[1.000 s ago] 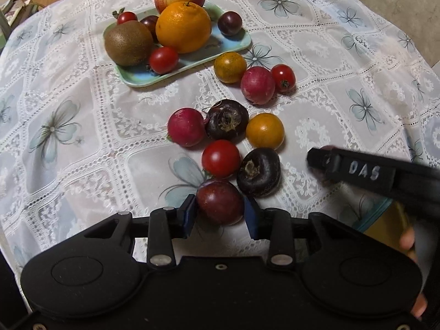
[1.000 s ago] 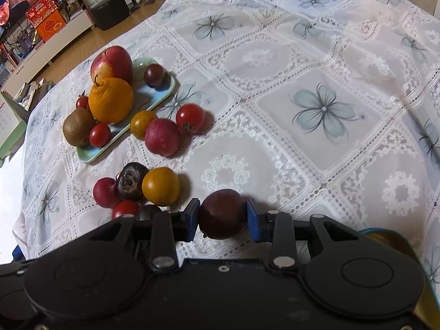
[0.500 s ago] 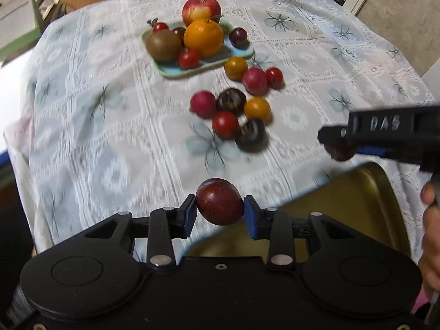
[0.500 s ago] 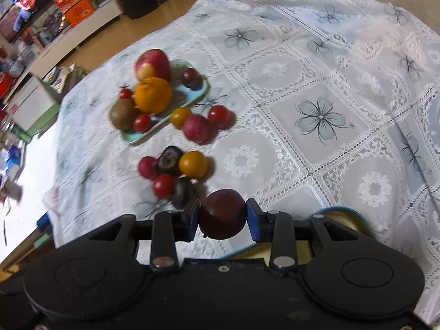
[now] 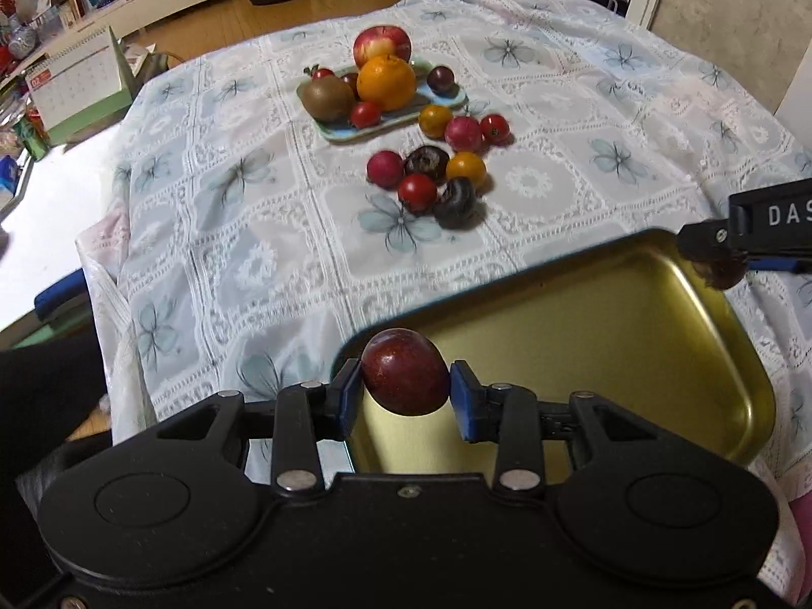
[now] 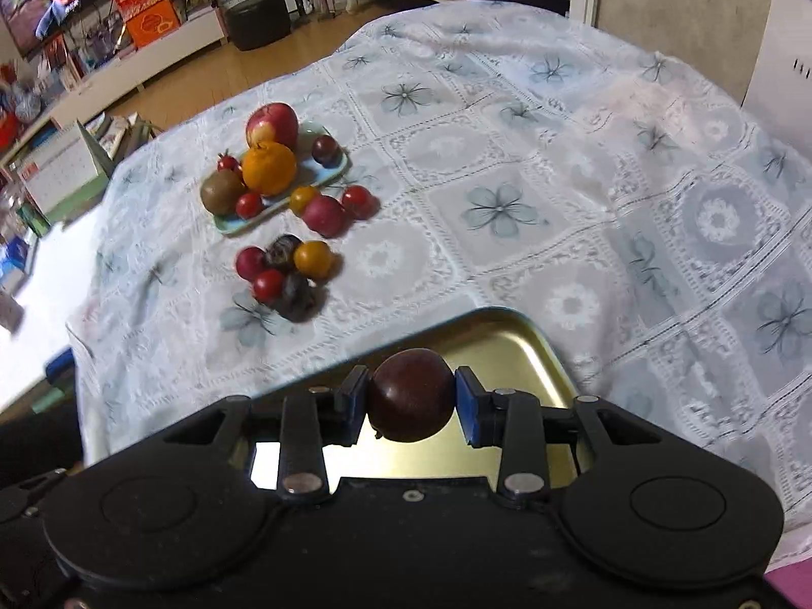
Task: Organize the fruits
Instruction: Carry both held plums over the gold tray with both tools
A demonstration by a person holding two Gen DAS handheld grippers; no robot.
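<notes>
**Two claws, each holding a dark plum over the gold tray**

The left gripper [image 5: 406, 390] is closed on a dark red plum [image 5: 405, 372]. Its two blue pads [image 5: 463, 401] press on the plum's left and right sides. The plum hangs in the air over the near left corner of the gold tray [image 5: 634, 335].

The right gripper [image 6: 411, 403] is closed on another dark plum [image 6: 411, 395], also squeezed between two blue pads. This plum hangs over the same gold tray [image 6: 512, 335], near its far right part. In the left wrist view, the right gripper [image 5: 710, 261] comes in from the right edge, with its plum [image 5: 720, 271] just over the tray's far right corner.

The tray sits on the near side of a table with a white lace cloth [image 5: 228, 203] that has blue flowers on it.

Farther away on the cloth is a small bunch of fruit, all close together: a red one [image 5: 384, 169], a red tomato [image 5: 417, 192], an orange one [image 5: 466, 168] and two dark ones [image 5: 426, 162] [image 5: 457, 201]. A bit farther lie three more: an orange one [image 5: 435, 121], a pink-red one [image 5: 463, 133] and a small red tomato [image 5: 494, 128].

At the far side is a light blue plate [image 5: 446, 101]. It holds a big orange [image 5: 385, 82], a brown kiwi [image 5: 327, 98], a dark plum [image 5: 440, 78] and small red fruits. A red apple [image 5: 381, 44] sits at its far end.
</notes>
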